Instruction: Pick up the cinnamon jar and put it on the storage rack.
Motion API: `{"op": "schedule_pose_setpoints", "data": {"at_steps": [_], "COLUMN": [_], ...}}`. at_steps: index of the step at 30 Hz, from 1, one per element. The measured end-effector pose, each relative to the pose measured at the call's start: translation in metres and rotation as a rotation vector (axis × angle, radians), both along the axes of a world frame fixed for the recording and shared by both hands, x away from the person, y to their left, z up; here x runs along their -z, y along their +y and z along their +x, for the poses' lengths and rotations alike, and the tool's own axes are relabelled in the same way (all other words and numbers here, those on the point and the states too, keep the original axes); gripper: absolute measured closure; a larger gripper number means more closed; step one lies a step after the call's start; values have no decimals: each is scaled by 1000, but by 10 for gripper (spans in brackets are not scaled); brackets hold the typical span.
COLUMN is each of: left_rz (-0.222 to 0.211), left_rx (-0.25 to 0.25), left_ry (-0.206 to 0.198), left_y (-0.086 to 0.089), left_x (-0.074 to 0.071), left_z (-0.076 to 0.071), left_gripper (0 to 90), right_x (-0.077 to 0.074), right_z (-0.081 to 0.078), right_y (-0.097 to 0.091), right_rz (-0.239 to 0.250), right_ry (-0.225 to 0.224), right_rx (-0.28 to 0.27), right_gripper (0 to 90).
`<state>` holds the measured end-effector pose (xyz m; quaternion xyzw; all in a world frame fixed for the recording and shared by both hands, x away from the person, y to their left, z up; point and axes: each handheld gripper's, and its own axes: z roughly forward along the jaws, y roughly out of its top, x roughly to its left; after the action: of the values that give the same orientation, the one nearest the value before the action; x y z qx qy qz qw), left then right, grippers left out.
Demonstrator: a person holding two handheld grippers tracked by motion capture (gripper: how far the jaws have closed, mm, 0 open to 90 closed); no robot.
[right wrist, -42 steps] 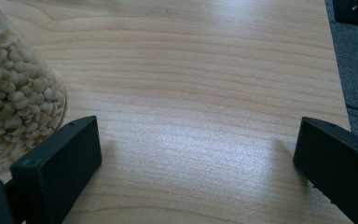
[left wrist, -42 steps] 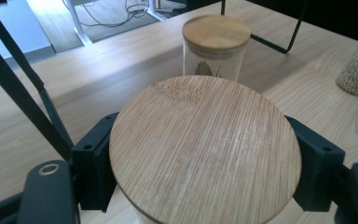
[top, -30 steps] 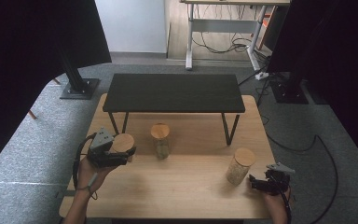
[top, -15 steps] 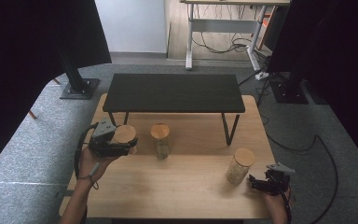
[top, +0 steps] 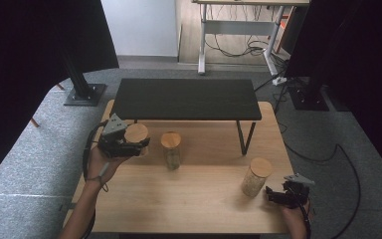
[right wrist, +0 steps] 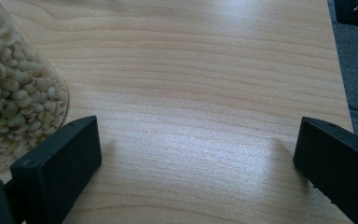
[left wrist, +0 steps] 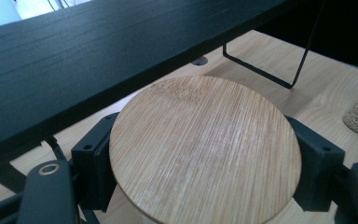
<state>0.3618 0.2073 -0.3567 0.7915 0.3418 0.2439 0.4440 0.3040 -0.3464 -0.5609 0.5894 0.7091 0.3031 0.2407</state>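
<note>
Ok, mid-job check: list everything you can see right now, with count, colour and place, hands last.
jars with bamboo lids: three, clear glass; held jar at left, middle jar at table centre, right jar near the front right.
black shelf: one, at the table's back.
wooden table: one, light.
desk: one, behind, with cables.
left gripper: black, shut on the held jar.
right gripper: black, fingers open, beside the right jar.
</note>
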Motion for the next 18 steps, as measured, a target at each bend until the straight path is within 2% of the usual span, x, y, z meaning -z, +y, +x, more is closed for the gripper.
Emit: {"op": "schedule_pose_setpoints", "data": {"at_steps": [6,12,18], "left_rz": [6,-17,-21], "left_rx": [3,1,-1], "left_ry": [-9,-9,-17], "left_y": [-2,-3,-4], "left_x": [-9,-17,-24], "left_z": [7,16,22], "left_gripper": [232,232,232], "right_x": [0,0,0], "right_z": [0,0,0], "right_y": [0,0,0], "right_rz": [0,0,0], "right_ry": [1,1,1], "right_rx": [-2,-2,-2], "right_gripper": [5,5,5]}}
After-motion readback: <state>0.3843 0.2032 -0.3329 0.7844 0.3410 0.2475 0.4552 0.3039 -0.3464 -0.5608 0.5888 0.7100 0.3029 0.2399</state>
